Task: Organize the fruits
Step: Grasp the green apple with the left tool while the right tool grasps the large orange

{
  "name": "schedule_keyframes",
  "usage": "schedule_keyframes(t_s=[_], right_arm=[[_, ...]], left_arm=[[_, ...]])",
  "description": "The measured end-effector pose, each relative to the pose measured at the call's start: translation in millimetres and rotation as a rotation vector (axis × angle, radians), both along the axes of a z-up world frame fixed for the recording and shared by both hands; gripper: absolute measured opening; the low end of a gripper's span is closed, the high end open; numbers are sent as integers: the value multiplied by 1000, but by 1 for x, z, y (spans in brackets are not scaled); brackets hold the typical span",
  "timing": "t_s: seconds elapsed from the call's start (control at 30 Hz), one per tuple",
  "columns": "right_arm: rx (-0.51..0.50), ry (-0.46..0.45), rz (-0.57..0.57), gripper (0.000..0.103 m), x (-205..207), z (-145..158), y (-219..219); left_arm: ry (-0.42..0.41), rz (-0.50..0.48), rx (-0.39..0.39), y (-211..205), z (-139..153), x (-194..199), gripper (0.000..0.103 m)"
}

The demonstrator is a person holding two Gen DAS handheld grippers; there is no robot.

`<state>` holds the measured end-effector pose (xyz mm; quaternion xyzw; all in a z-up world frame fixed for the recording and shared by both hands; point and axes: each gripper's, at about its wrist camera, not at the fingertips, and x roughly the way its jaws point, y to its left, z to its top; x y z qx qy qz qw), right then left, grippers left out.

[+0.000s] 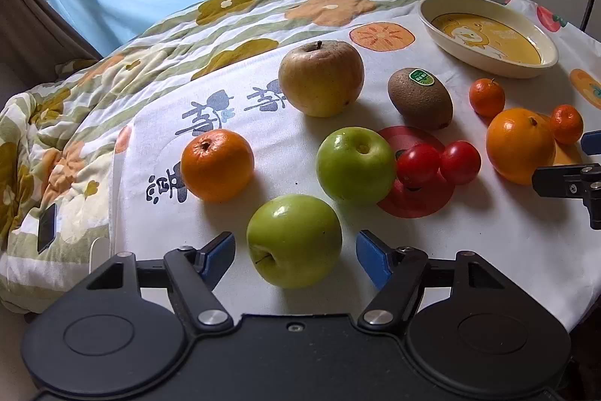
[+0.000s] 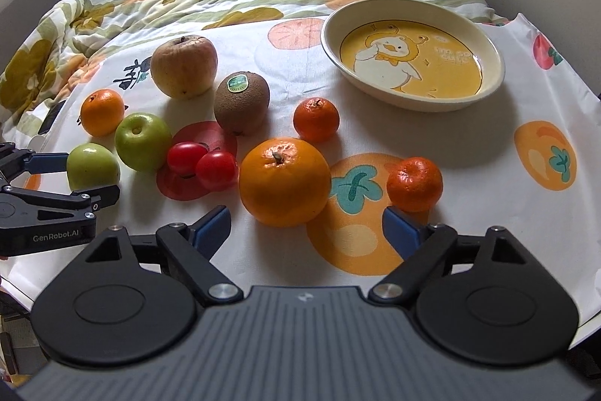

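Observation:
My left gripper is open with its blue pads on either side of a green apple, not touching it. A second green apple, two red tomatoes, an orange, a yellow-brown apple and a kiwi lie beyond. My right gripper is open just short of a large orange. A small mandarin sits by its right pad, another mandarin farther back. An empty duck-print dish stands at the back right.
The fruits lie on a white fruit-print cloth over a table, with a floral quilt bunched at the left and behind. A dark phone lies on the quilt. The left gripper shows in the right wrist view.

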<state>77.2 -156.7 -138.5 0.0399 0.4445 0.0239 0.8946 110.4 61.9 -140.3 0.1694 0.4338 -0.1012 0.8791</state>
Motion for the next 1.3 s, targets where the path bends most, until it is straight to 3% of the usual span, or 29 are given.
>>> schedule_keyframes(t_s=[0.13,0.33,0.8,0.93,1.3], right_arm=[[-9,7,-16,101,3,-1,3],[-43,21,-3,93,10,-4,12],[-64,17,13,88,25,-8,21],[-40,30,13,77,28,-11,20],[-3,21,-22,75,19,6,11]], left_arm=[[12,-21,-2,0,-3,6,61],[17,-37,-27,6,-2,6,60],[35,-52,-49,15,0,-5,60],[40,-54,-52,17,0,-8,60],[14,-52,-91,20,25,-18,60]])
